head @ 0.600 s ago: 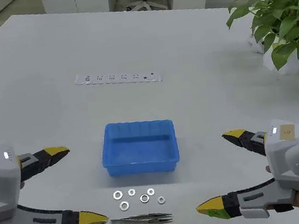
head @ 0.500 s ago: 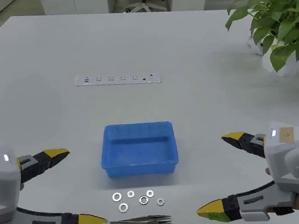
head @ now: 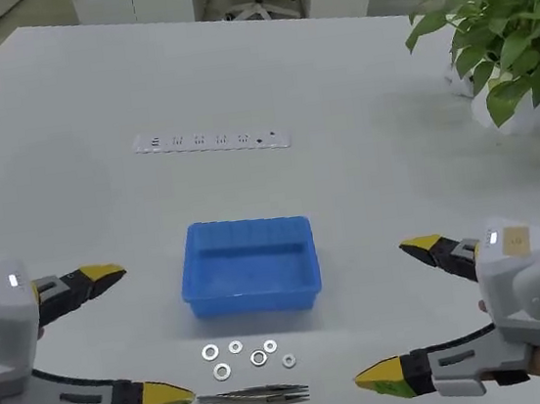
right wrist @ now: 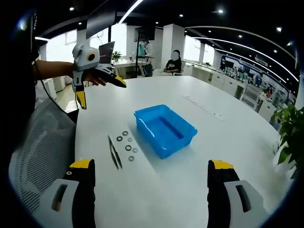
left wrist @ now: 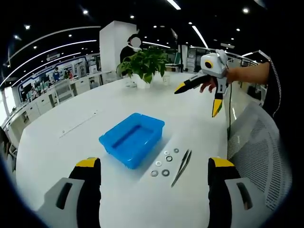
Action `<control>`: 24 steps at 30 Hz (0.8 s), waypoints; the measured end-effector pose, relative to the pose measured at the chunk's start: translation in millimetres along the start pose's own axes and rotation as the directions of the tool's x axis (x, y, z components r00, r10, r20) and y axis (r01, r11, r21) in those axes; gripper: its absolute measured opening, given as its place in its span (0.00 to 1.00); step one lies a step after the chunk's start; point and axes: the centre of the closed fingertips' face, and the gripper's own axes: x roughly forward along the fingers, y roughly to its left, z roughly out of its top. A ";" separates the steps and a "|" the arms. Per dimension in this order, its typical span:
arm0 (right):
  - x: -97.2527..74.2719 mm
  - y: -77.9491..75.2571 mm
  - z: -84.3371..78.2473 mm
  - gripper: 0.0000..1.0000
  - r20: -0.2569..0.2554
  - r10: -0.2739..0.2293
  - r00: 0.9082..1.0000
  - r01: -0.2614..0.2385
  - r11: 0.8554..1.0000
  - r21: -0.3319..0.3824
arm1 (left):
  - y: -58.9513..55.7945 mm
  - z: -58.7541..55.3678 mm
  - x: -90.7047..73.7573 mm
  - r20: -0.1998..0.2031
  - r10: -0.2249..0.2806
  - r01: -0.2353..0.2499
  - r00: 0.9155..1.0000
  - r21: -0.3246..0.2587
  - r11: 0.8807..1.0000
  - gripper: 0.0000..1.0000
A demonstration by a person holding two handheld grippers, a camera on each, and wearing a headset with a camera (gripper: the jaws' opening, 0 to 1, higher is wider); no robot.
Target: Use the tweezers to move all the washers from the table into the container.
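Tweezers (head: 254, 395) lie closest to the person, just on the near side of six washers (head: 248, 354) scattered before the blue container (head: 253, 301). Being thin, springy steel, the tweezers likely handle light and slippery and are best pinched mid-length. The flat washers look hard to lift. The left gripper (head: 156, 334) and right gripper (head: 381, 311) hover either side of the container, jaws spread wide, grasping nothing. Beyond the container lies a power strip (head: 211, 141), and far right a potted plant (head: 505, 25).
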 end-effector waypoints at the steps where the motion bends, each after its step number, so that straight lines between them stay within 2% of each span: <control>1: -0.1 0.3 0.0 1.00 0.000 0.000 1.000 0.000 1.000 -0.001 | -0.2 -0.1 -0.1 0.000 -0.001 0.001 1.000 0.000 1.000 0.99; 24: -1.6 -1.9 1.1 1.00 0.006 -0.008 1.000 0.008 1.000 -0.004 | 0.2 1.3 -1.9 0.003 0.005 -0.005 1.000 0.006 1.000 0.99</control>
